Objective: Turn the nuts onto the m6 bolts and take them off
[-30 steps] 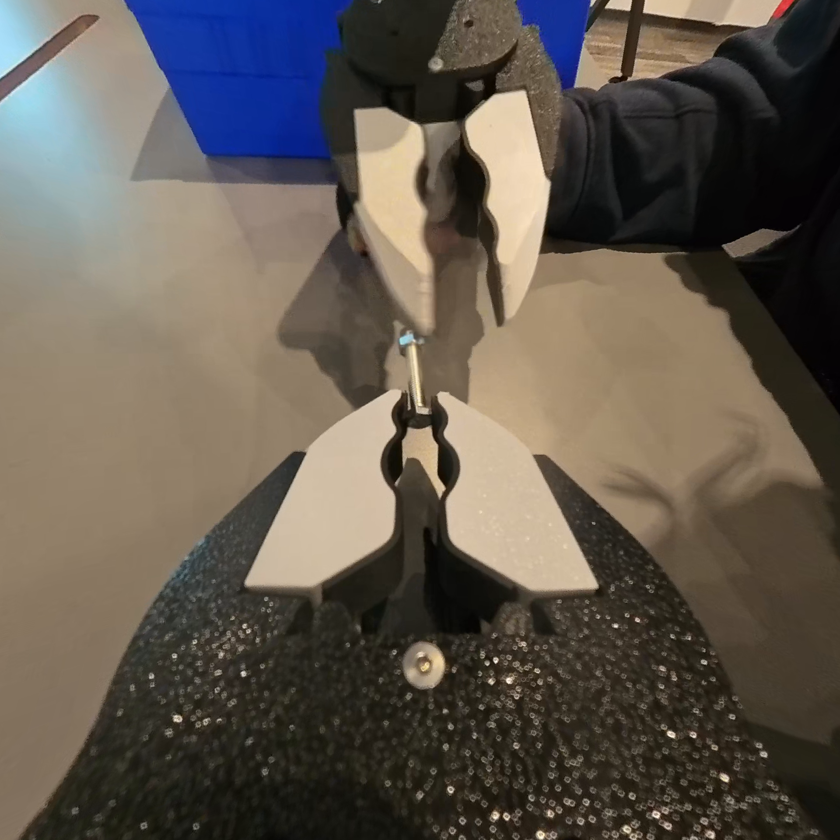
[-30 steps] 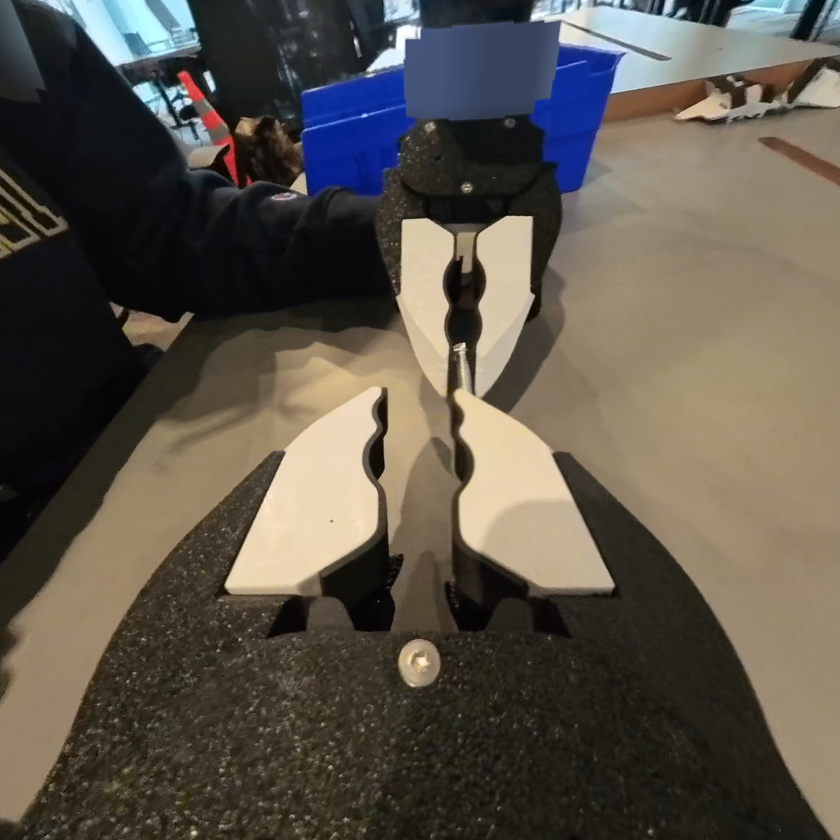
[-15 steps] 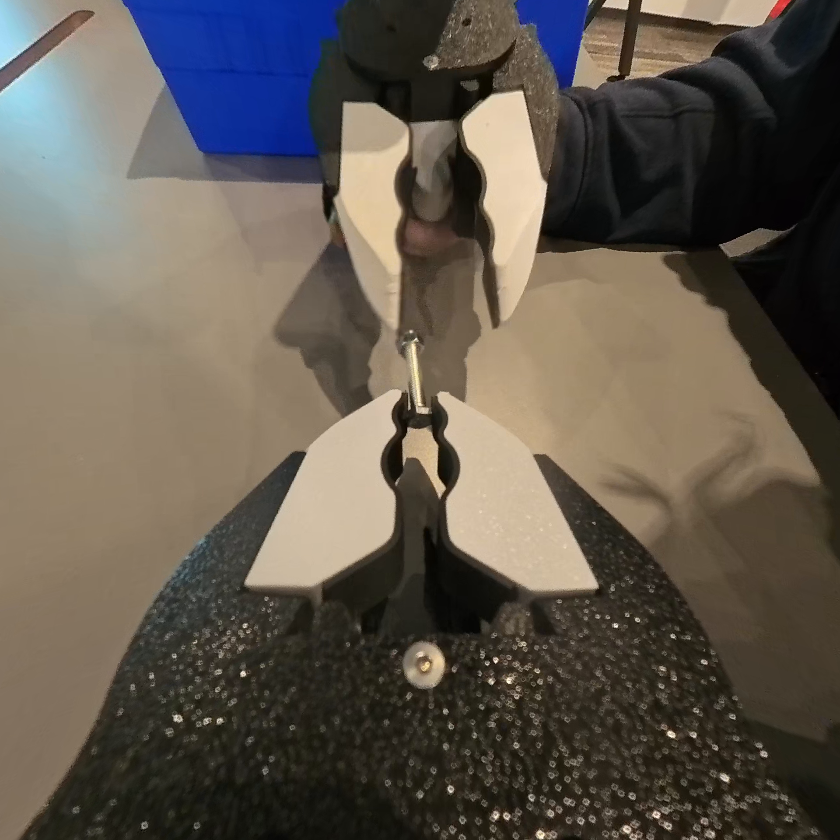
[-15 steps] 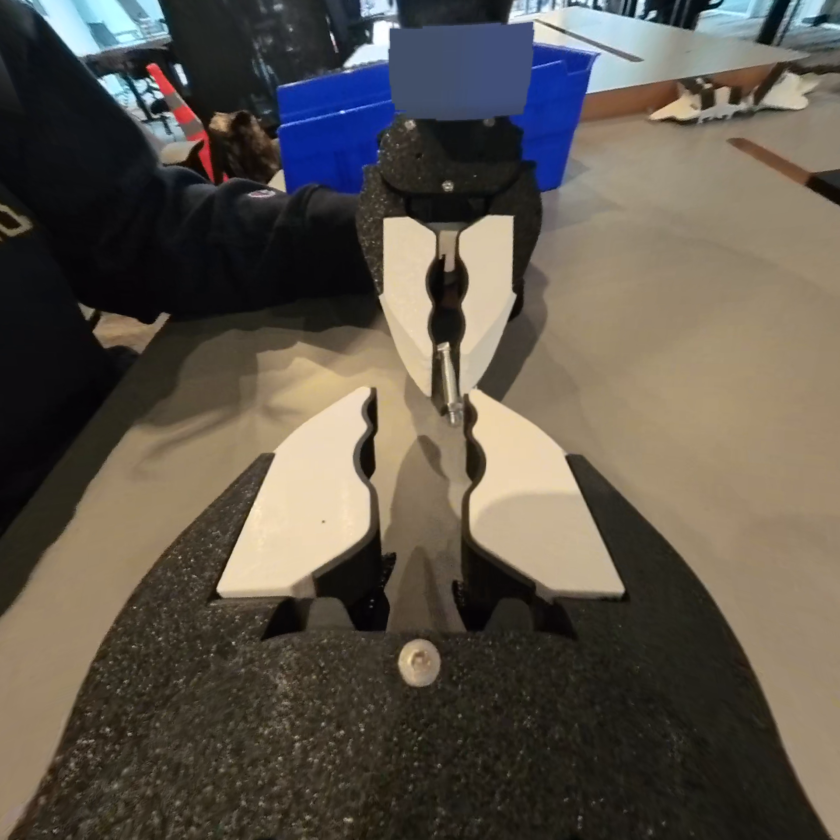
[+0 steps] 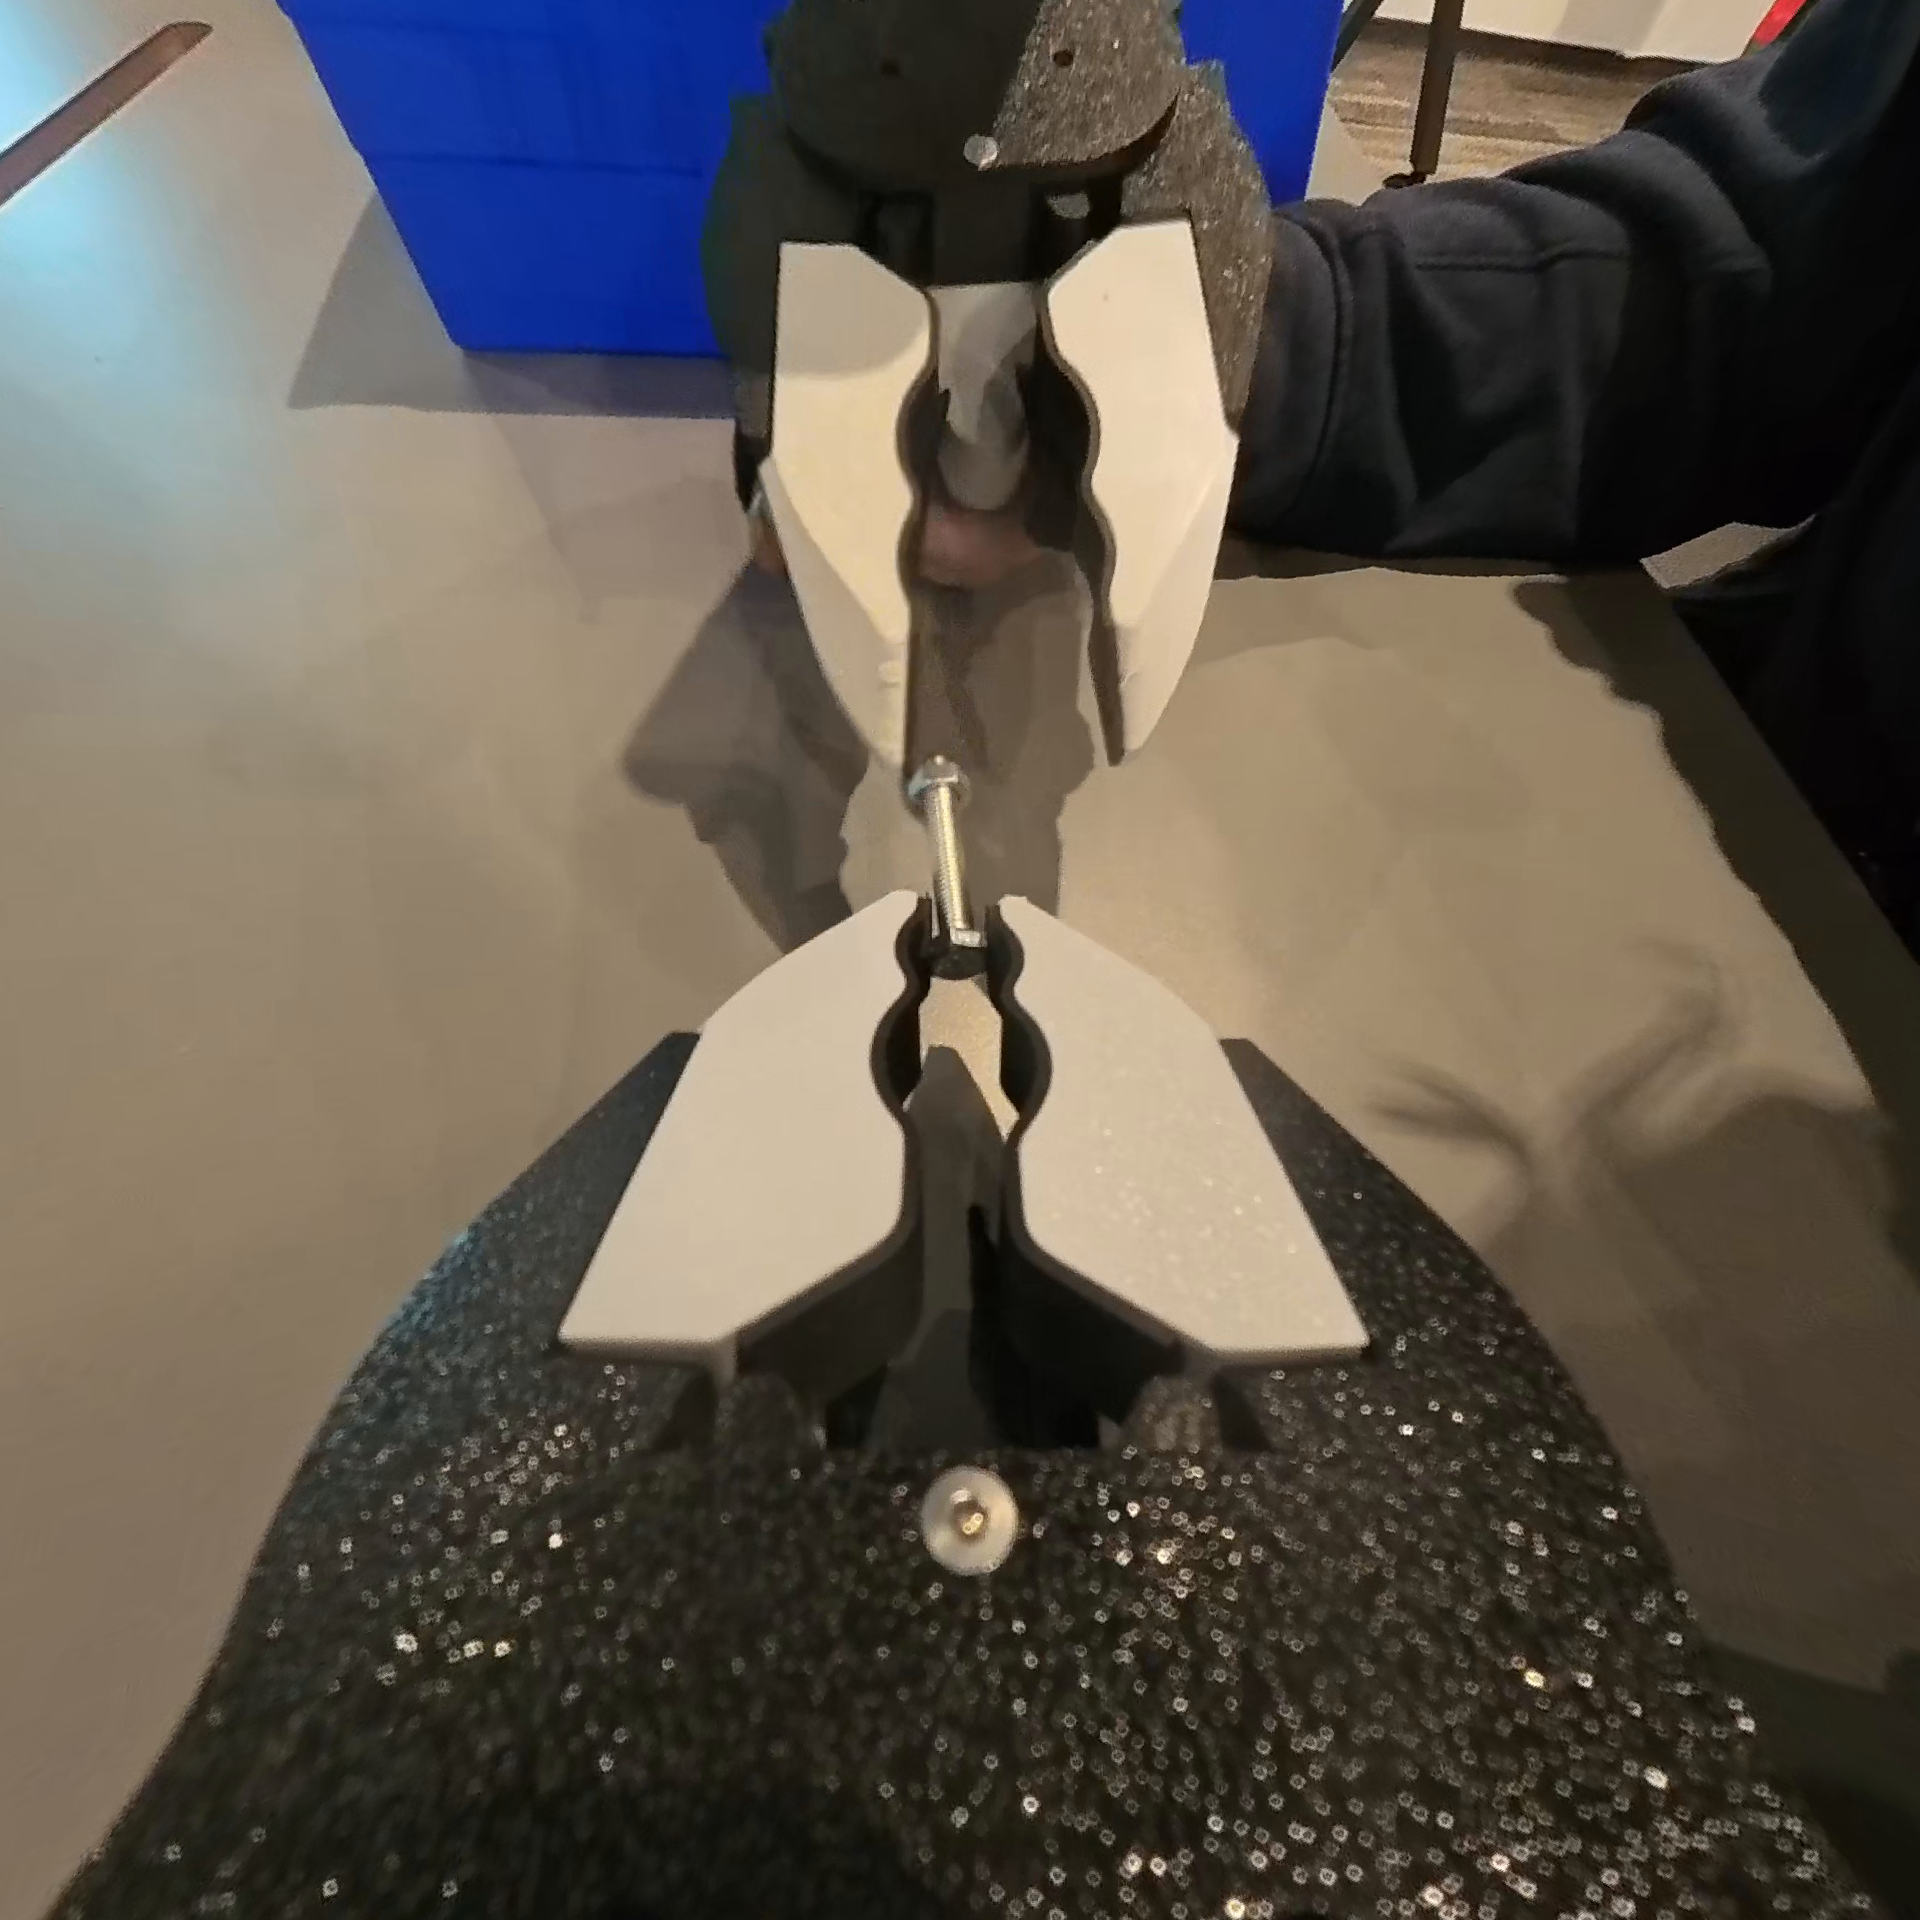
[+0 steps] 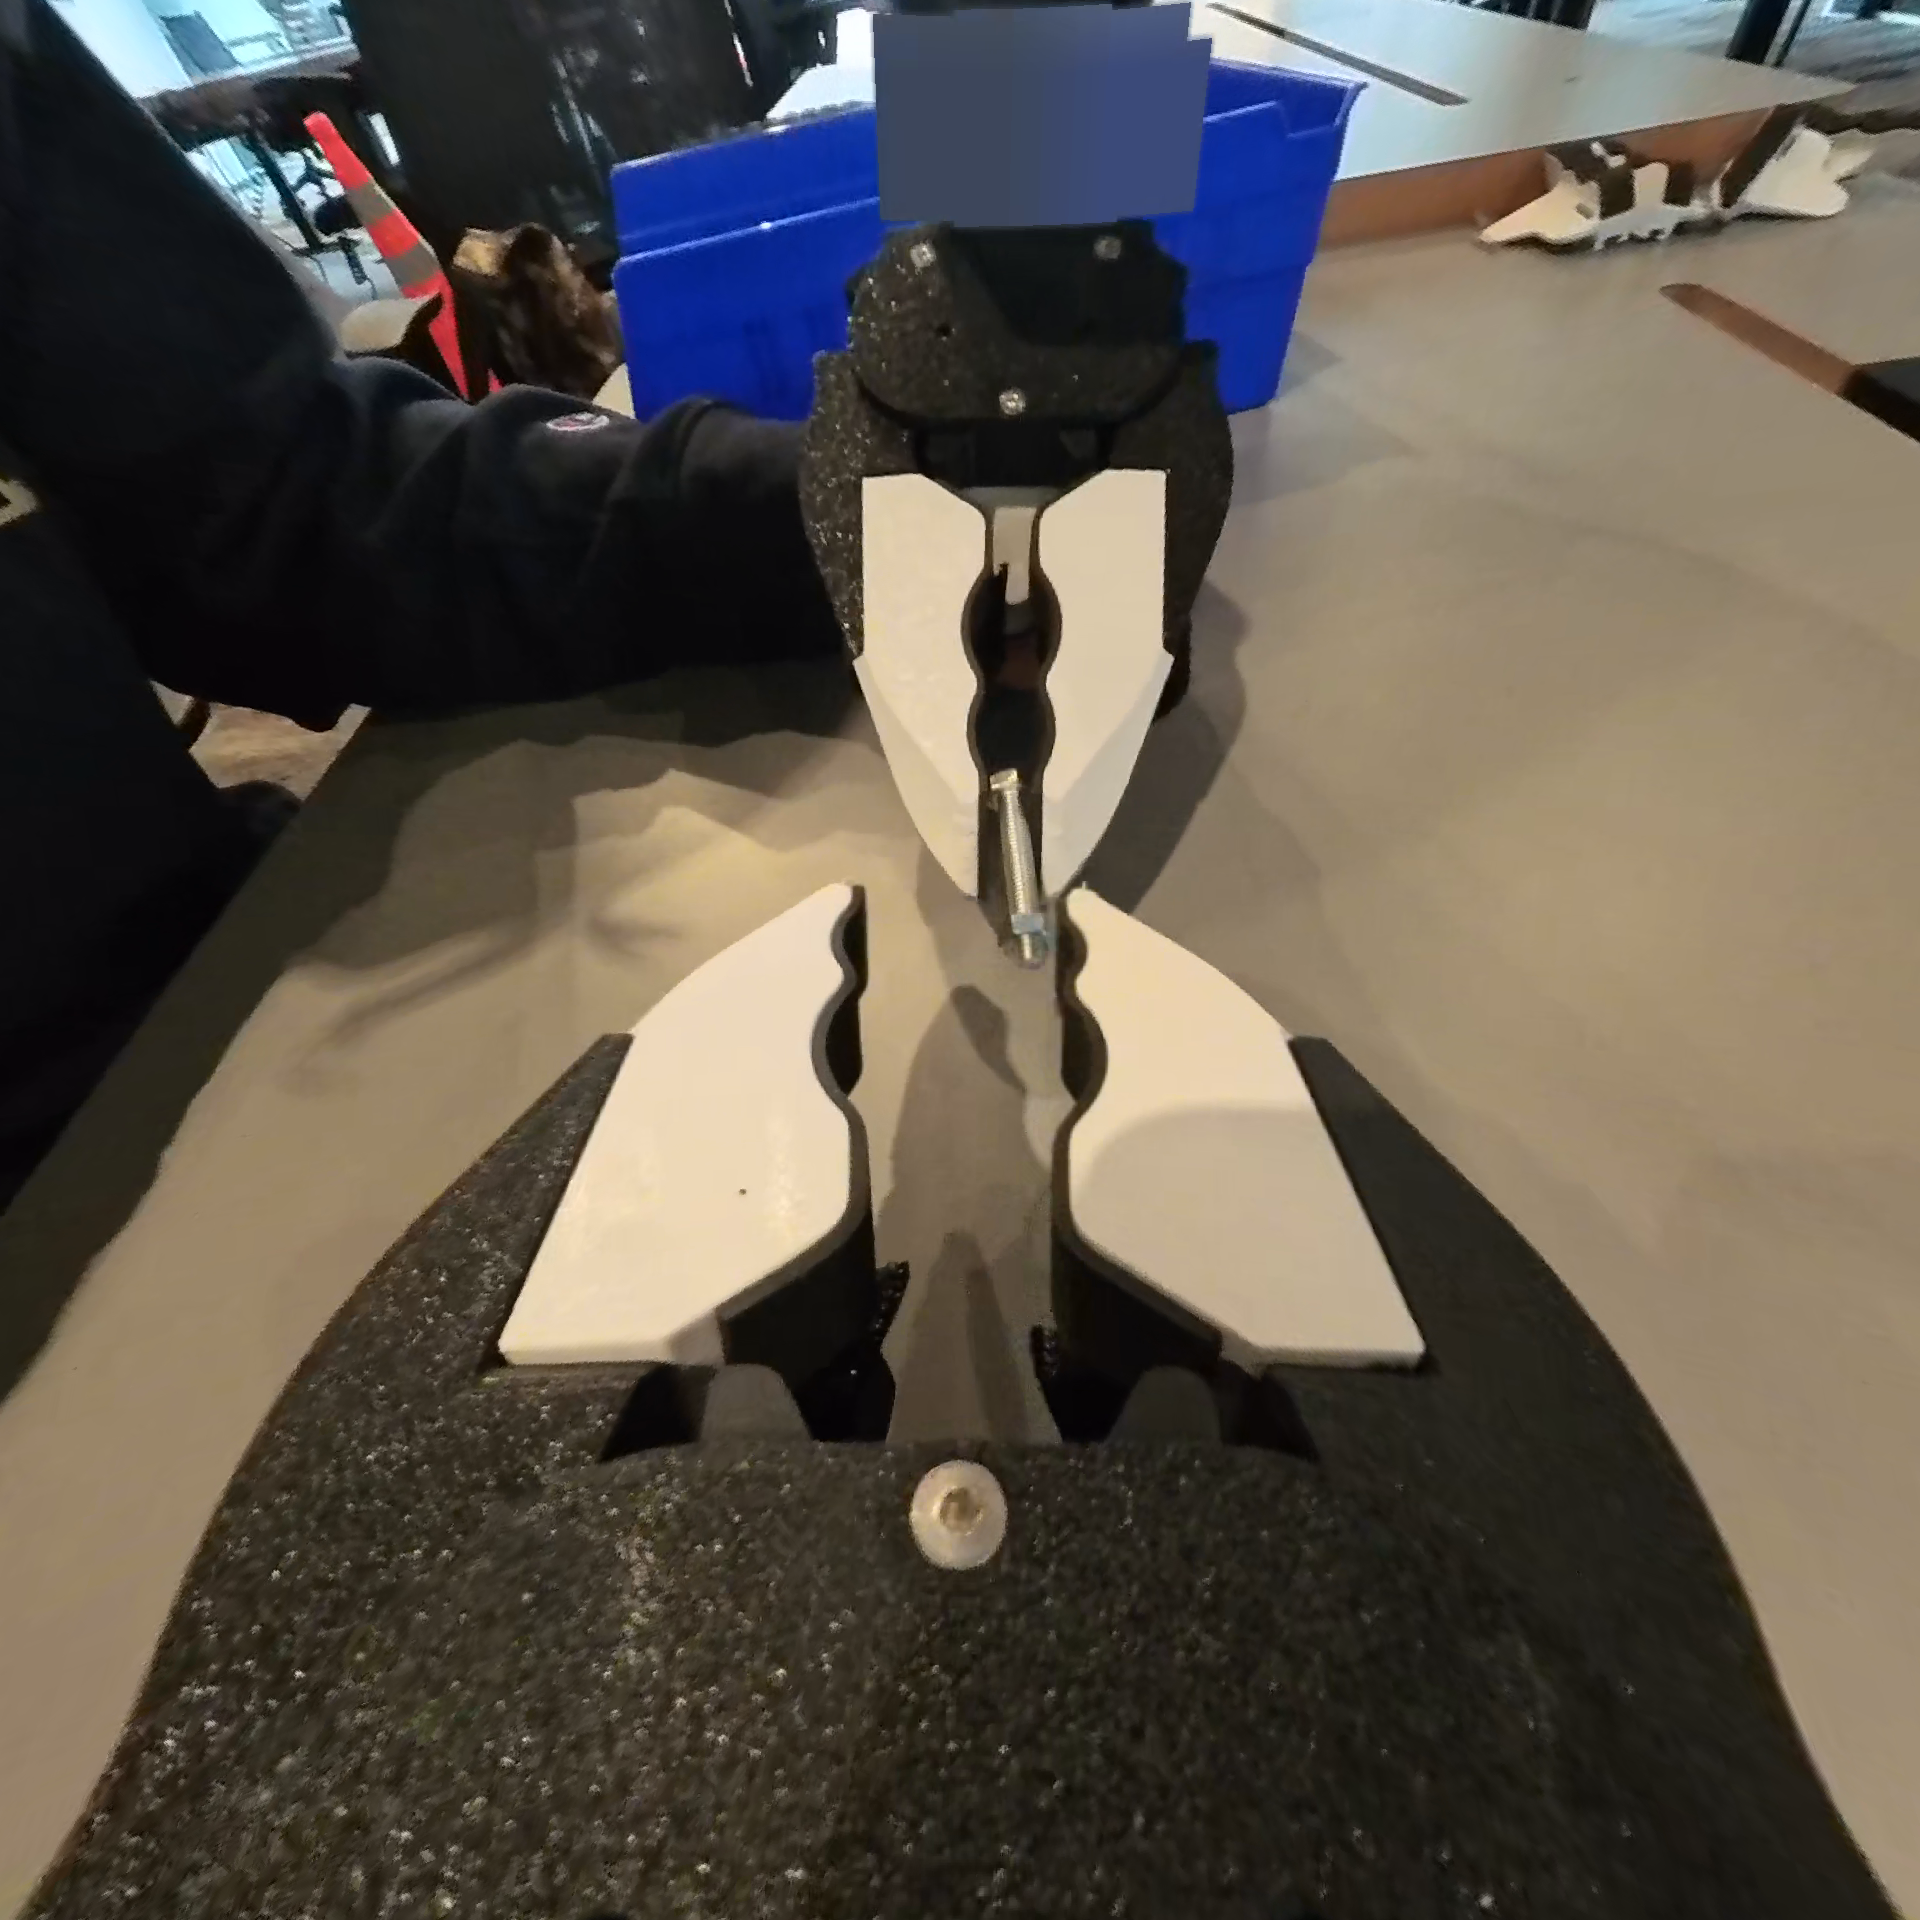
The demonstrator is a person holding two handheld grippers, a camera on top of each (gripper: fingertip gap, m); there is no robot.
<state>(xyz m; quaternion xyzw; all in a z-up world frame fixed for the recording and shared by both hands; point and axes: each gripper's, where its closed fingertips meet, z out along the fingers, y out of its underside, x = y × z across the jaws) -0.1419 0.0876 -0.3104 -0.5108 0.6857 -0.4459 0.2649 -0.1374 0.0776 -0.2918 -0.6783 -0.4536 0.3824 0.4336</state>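
Observation:
My left gripper [image 5: 956, 914] is shut on the head end of a silver M6 bolt [image 5: 948, 852]. The bolt points away from it, with a nut [image 5: 935, 774] near its free end. My right gripper [image 5: 1003, 743] faces it, open and empty, fingertips just beyond the nut. In the right wrist view my right gripper [image 6: 961, 914] is open. The nut [image 6: 1029, 925] lies just inside its right fingertip [image 6: 1081, 925], whether touching I cannot tell. The left gripper [image 6: 1013, 883] holds the bolt [image 6: 1010, 842] opposite, above the grey table [image 6: 1558, 831].
A blue bin [image 6: 748, 270] stands on the table behind the grippers and also shows in the left wrist view [image 5: 540, 187]. A person's dark sleeves [image 6: 416, 540] reach in over the table edge. White and black parts [image 6: 1621, 197] lie far right. An orange cone [image 6: 384, 218] stands beyond. The tips of both grippers are at nearly the same place.
My right gripper has levelled out of its tilt, drawn back slightly from the bolt tip and opened a little wider. The left gripper still holds the bolt.

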